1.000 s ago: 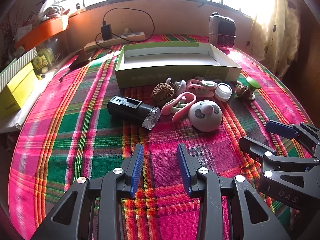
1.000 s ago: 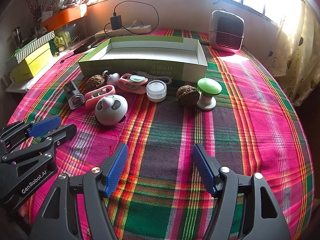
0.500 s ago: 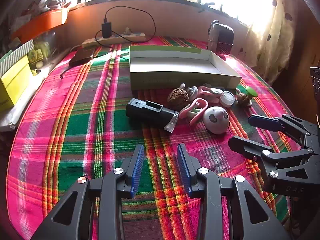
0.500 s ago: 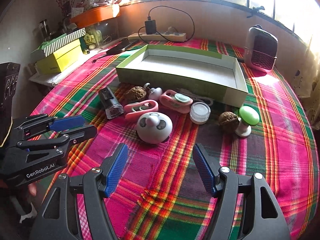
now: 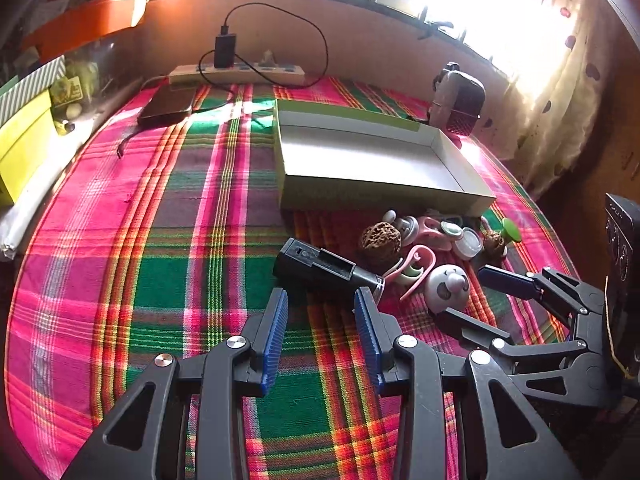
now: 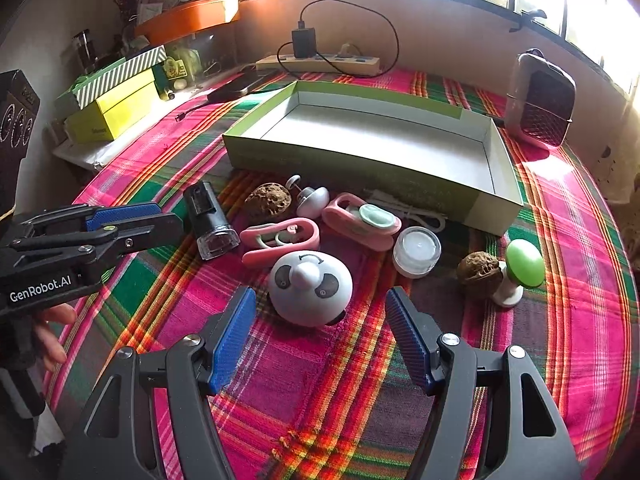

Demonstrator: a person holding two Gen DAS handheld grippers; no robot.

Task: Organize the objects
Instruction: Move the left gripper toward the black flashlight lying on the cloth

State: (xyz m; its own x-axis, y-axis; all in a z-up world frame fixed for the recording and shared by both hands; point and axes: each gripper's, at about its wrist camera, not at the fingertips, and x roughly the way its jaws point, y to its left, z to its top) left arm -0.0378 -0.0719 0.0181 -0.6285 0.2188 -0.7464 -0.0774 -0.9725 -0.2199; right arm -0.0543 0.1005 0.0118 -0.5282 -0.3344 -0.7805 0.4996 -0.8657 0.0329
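Closing on black device (image 5: 326,270), right tongs (image 6: 320,336) nearer panda (image 6: 310,288)

Both cameras sit low behind their own tongs, looking forward and down across the plaid-covered counter (image 5: 160,240) toward the window wall. The left wrist view has the left tongs (image 5: 320,312) at bottom centre and the right tongs (image 5: 476,296) at the lower right. The right wrist view sits close to the panda toy (image 6: 310,288). Both share the green box (image 6: 360,160) and the clutter in front of it.
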